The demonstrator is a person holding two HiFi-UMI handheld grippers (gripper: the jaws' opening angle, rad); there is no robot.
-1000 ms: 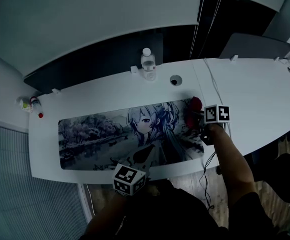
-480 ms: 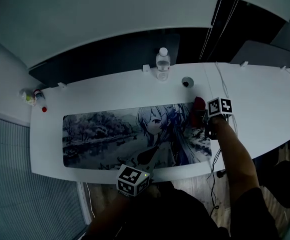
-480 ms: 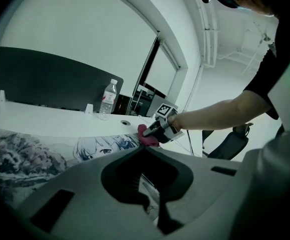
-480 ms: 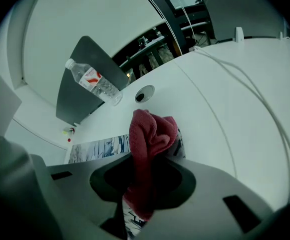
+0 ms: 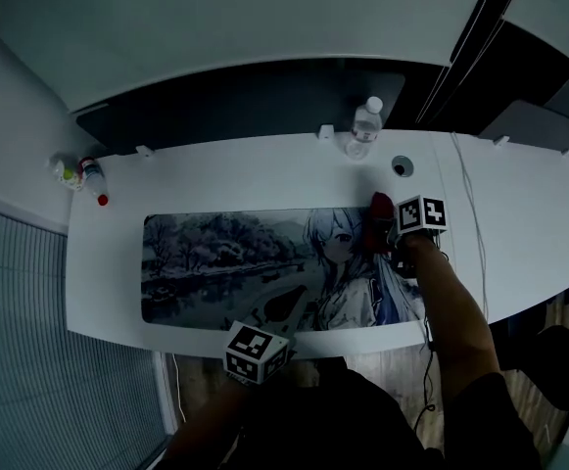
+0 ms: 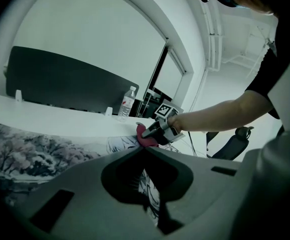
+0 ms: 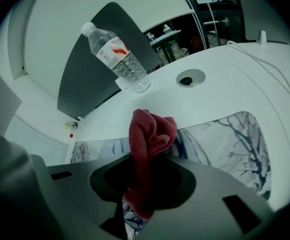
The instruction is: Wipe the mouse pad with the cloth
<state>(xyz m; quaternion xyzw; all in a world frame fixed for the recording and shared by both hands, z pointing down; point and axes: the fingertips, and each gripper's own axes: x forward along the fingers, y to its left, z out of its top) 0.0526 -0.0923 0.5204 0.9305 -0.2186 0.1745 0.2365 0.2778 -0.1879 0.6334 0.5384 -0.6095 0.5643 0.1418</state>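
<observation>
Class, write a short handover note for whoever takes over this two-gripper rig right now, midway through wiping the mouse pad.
Left gripper: shut, holding nothing, over the near edge of the long picture-printed mouse pad.
Right gripper: shut on the bunched red cloth, at the pad's right end near its far edge.
The pad lies flat on the white desk.
Done: cloth gripped and brought to the pad; how much has been wiped cannot be told.
Left: probably sweep the cloth leftward over the rest of the pad.
</observation>
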